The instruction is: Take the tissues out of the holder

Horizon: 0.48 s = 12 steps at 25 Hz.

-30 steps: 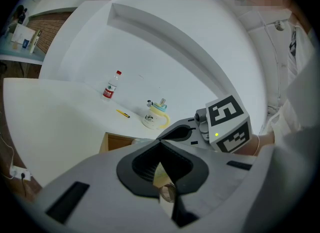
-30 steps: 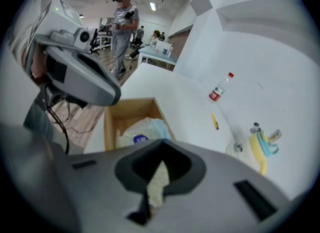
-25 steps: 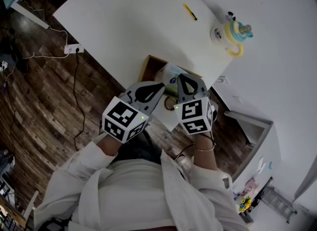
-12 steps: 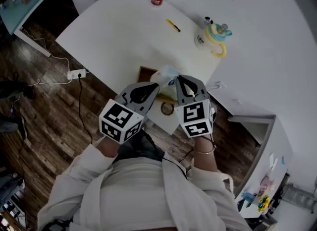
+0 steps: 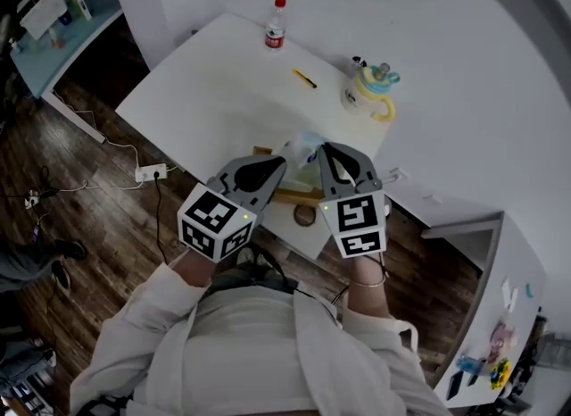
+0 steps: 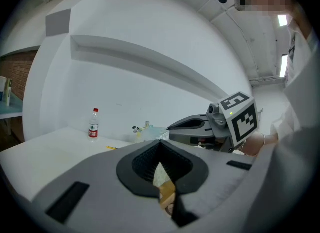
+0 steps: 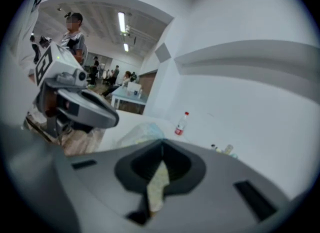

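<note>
A soft tissue pack in clear wrap sits between the tips of both grippers, over the wooden holder at the near edge of the white table. My left gripper touches its left side and my right gripper its right side. Both stand with jaws together, and pale wrap shows in the slit of each. In the left gripper view the pack shows past the left gripper, with the holder's wood below. In the right gripper view the pack lies just beyond the right gripper.
On the table stand a water bottle, a yellow pen and a yellow-and-teal teapot. A tape roll lies by the holder. A power strip and cables are on the wooden floor at left. People stand in the room behind.
The head camera has pulled back, so more of the table and the bottle shows. Both grippers stay together at the tissue pack, which now sits higher over the holder's wood.
</note>
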Available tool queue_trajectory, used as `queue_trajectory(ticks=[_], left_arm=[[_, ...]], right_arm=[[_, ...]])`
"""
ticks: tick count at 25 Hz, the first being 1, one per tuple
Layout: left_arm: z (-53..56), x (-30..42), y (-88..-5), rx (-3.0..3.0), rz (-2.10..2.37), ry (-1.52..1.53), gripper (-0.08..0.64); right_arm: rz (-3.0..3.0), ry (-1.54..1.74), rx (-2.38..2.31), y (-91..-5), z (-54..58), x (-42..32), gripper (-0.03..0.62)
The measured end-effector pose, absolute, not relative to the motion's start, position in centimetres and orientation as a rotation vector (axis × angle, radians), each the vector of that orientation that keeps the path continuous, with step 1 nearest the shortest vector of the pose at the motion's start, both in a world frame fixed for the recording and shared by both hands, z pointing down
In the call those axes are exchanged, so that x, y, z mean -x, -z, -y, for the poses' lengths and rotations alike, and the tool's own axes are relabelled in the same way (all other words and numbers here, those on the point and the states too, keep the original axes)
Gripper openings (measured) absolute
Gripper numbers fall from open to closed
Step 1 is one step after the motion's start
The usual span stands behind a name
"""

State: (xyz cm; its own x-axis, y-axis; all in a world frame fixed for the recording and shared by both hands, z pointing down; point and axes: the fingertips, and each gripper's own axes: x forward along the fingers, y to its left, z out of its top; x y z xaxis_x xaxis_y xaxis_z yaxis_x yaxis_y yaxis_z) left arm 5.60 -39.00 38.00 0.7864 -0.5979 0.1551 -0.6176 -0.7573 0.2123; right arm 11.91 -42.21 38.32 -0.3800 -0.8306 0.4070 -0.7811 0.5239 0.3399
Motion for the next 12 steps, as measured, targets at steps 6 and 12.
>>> queue_trajectory(ticks=[6, 12], left_arm=[[38.9, -5.1, -36.1, -2.765, 0.971, -0.063, 0.016], [39.1, -4.6, -34.4, -2.761, 1.0, 0.037, 0.015]], right_arm=[[2.36, 0.121, -1.417, -35.7, 41.2, -11.5, 0.009], [2.466, 0.11, -1.572, -32.6, 40.5, -11.8, 0.009]])
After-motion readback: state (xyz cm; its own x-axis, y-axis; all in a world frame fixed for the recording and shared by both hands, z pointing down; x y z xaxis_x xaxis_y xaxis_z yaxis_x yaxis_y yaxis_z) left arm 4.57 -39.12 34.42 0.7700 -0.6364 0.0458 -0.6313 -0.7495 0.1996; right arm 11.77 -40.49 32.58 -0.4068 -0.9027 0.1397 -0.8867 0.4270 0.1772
